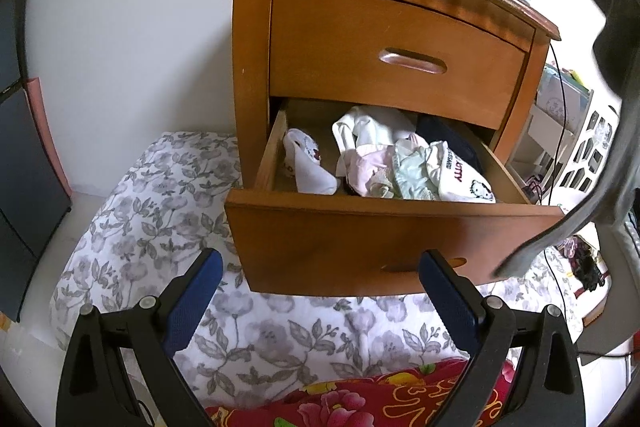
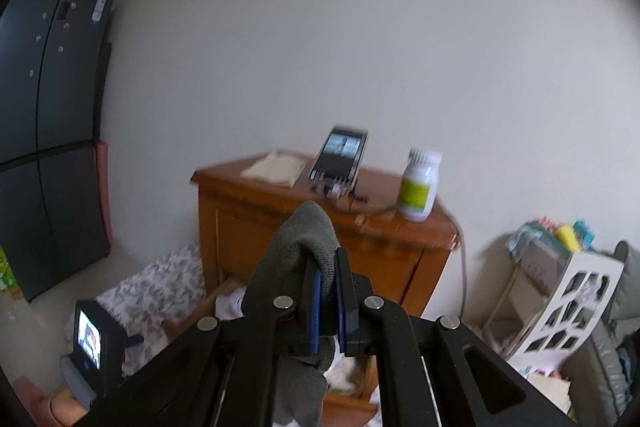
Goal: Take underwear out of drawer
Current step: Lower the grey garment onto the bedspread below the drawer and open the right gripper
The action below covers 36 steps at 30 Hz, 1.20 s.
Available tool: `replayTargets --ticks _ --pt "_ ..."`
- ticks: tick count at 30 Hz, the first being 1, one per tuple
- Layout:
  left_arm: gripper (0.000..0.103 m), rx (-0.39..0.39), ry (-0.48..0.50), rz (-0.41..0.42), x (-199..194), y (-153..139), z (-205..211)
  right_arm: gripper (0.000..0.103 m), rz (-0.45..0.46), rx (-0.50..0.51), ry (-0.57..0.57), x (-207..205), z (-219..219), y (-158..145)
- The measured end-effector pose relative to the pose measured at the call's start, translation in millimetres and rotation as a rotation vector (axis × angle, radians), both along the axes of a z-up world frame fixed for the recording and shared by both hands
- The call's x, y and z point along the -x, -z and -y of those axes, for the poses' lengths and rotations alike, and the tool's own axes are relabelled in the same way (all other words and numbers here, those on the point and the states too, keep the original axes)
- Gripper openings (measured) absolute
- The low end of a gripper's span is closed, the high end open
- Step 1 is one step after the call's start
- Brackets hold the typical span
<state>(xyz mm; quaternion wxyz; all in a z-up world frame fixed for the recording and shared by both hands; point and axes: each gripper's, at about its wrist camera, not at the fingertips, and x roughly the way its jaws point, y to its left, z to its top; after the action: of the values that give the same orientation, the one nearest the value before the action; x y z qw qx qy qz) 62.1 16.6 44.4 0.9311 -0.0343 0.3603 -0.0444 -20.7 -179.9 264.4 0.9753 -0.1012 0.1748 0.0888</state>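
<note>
right gripper (image 2: pixel 328 267): clenched on grey underwear (image 2: pixel 308 235), above drawer (image 1: pixel 392 239) | left gripper (image 1: pixel 320 263): released, empty, before drawer front | advice: lift until hanging cloth clears drawer rim, keep grip firm

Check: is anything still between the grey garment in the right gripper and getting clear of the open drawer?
Nothing visible. The right gripper is shut on the grey garment, held above the open lower drawer.

Black grippers (image 1: pixel 320 267), blue pads (image 2: pixel 316 311)
</note>
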Motion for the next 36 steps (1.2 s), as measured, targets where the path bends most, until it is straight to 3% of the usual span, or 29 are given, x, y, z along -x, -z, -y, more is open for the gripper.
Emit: replayTargets --ticks 14,25,36 --pt "0.098 -0.022 0.007 -0.057 -3 13 2 0.006 -0.484 0.006 -0.054 -46 -20 150" --pt "0.098 -0.033 0.018 -0.088 -5 20 5 0.007 -0.717 0.000 -0.026 -68 -21 231" --pt "0.098 -0.043 0.036 -0.119 -7 29 10 0.010 -0.819 -0.010 0.007 -87 -20 265"
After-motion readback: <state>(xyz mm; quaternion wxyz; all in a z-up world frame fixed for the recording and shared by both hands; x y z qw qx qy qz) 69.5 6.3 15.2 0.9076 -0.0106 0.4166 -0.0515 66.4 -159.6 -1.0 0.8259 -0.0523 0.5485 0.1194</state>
